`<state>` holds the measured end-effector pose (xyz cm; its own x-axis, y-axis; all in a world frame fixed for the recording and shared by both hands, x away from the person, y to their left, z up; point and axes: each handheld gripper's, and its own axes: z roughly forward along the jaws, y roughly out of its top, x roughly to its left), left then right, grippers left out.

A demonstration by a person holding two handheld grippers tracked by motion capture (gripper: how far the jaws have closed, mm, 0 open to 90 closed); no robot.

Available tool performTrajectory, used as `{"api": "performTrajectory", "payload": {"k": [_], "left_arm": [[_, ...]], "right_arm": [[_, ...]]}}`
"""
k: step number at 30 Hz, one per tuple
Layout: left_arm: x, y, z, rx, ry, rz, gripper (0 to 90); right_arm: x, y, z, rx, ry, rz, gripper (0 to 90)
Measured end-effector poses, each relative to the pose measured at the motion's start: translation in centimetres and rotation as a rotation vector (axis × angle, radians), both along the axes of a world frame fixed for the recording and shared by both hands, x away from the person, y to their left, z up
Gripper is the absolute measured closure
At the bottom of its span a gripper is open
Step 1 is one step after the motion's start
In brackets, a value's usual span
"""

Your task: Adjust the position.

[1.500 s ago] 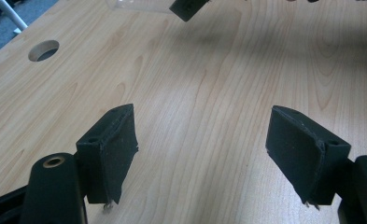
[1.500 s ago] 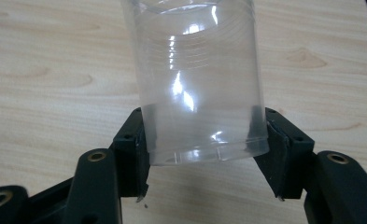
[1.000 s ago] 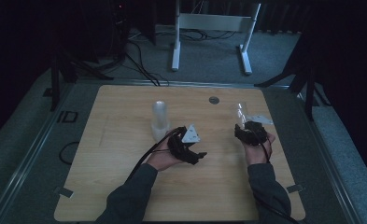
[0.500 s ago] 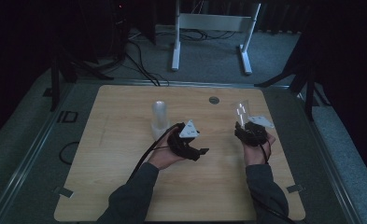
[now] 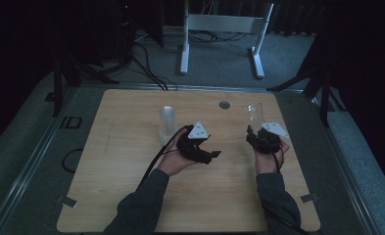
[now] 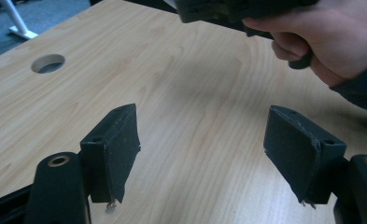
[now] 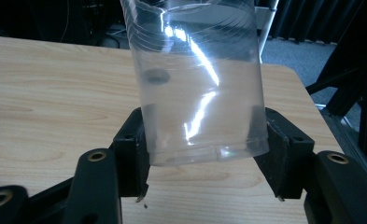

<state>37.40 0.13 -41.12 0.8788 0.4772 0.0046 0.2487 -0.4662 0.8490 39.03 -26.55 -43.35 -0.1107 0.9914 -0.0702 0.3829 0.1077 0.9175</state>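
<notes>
Two plastic cups: one clear plastic cup point(image 7: 197, 79), thin-walled, glossy with window glare, faint rings under its rim, base downward and tilted slightly, held above the right part of the wooden worktop point(image 5: 131, 161); one frosted plastic cup point(image 5: 167, 121), standing upright left of centre, well apart from the first. Two hand-held grippers: the right hand-held gripper point(image 7: 204, 156) pinches the clear cup near its base, one pad on each side; the left hand-held gripper point(image 6: 202, 156) has its jaws spread with bare wood between them, having just been closing. One round cable hole point(image 5: 224, 105) near the far edge.
</notes>
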Motion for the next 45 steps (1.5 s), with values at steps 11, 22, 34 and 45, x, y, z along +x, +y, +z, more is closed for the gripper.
{"api": "performTrajectory", "payload": {"k": [11,22,34,45], "left_arm": [[0.7,-0.2,0.3,-0.052,0.015,0.070,26.6],[1.5,-0.5,0.7,-0.103,0.028,0.128,29.0],[2.2,-2.0,1.5,-0.126,0.030,0.142,29.0],[3.5,-3.5,2.3,-0.170,0.068,0.159,29.1]], "right_arm": [[-0.6,0.0,0.0,0.020,-0.070,-0.010,42.1],[-1.3,0.5,0.0,0.026,-0.138,-0.002,42.1],[-2.2,0.5,0.1,0.029,-0.211,-0.009,42.1],[-2.6,0.4,0.1,0.024,-0.244,-0.004,42.1]]}}
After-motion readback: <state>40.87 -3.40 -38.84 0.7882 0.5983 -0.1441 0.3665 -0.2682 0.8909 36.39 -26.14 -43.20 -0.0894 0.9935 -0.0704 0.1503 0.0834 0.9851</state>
